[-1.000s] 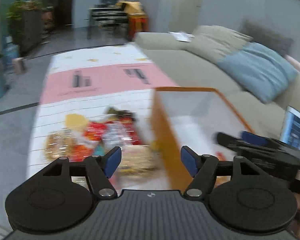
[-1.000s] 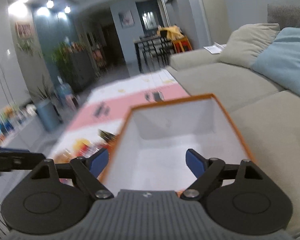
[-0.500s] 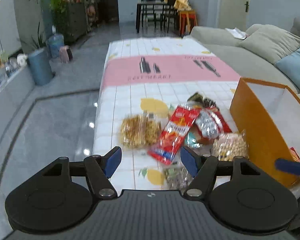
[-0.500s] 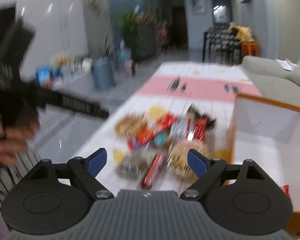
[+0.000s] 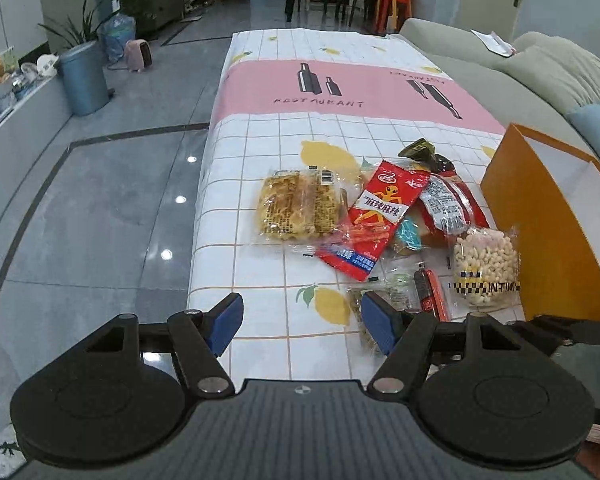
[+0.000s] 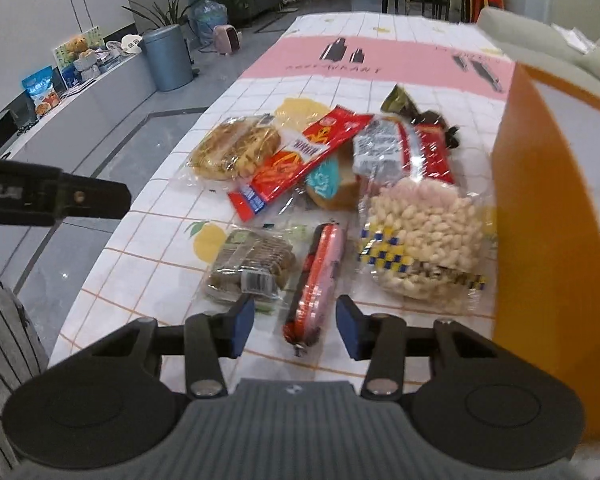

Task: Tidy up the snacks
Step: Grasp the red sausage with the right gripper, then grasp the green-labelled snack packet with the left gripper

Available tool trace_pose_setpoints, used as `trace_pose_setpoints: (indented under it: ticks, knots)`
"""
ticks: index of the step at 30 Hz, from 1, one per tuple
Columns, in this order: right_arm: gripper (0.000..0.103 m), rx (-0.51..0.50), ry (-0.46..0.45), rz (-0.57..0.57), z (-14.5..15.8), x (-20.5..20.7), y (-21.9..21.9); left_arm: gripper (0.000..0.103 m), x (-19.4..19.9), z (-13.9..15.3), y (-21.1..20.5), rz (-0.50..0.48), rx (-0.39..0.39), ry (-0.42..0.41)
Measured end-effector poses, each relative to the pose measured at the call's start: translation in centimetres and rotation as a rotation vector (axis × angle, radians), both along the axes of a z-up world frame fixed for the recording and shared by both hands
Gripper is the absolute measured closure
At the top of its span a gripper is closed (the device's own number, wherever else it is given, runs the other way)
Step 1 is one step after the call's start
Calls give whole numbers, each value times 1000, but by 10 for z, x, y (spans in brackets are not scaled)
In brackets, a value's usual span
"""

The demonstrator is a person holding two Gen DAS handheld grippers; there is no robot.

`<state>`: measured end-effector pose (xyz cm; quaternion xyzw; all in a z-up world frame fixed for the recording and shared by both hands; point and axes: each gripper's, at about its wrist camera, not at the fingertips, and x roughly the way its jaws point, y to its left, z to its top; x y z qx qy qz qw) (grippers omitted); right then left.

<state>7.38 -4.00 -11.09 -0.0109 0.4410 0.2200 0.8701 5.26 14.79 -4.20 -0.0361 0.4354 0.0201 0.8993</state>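
Note:
A pile of snacks lies on the checked tablecloth [image 5: 260, 152]. It holds a pastry bag [image 5: 296, 208], a long red packet [image 5: 380, 216], a bag of white puffs [image 6: 420, 236], a brown biscuit pack [image 6: 252, 264] and a red sausage [image 6: 320, 276]. An orange box [image 6: 548, 200] with a white inside stands right of the pile. My right gripper [image 6: 296, 330] is closing, with the near end of the sausage between its blue pads; the pads do not touch it. My left gripper [image 5: 300, 328] hangs open over bare cloth left of the pile, holding nothing.
The table's left edge [image 5: 196, 240] drops to a grey tiled floor. A beige sofa [image 5: 500, 76] with cushions runs behind the orange box [image 5: 540, 232]. A blue bin [image 5: 84, 80] and plants stand far left, and a dining table stands at the back.
Both views swung left from the orange box to the snack pile and sank toward the table. The right jaws narrowed around the sausage's end. The left jaws kept their width.

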Motion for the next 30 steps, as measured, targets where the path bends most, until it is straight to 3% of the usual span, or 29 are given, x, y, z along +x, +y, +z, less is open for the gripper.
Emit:
trace_pose_setpoints:
  ticks: [3,4,5,8,18,21,25,27,28,30]
  knots:
    - [57,-13,10,-5,-8,5,7,24,1,0,1,2,-11,0]
    - [62,-35,4,-4,-11,5,9,24,1,0,1,1,-9,1]
    - [76,-50,4,3,-13,5,10,24,1,-1,0,1,-5,3]
    - [79,-68,19,36,-15,2,8,24,2,-2,-2,0,0,14]
    - [80,-109,64,-7,-11,-17,-22,24,7,-10,-18,-40,7,45]
    - [65,-101,68,-18,-14,-11,-22,24,9,-12,-25,-63,0,46]
    - [64,-134,16,0,-17,-3,-11,24,8,-12,-37,-127,-21,18]
    - [71,-138,-19,16,-18,-2,-9,24,8,-12,-42,-137,-14,15]
    - [80,-146,-33,23,-18,-3,-9,24,9,-13,-43,-141,-9,20]
    - [82,-161,-27,34,-17,-2,-9,24,11,-17,-46,-144,-3,35]
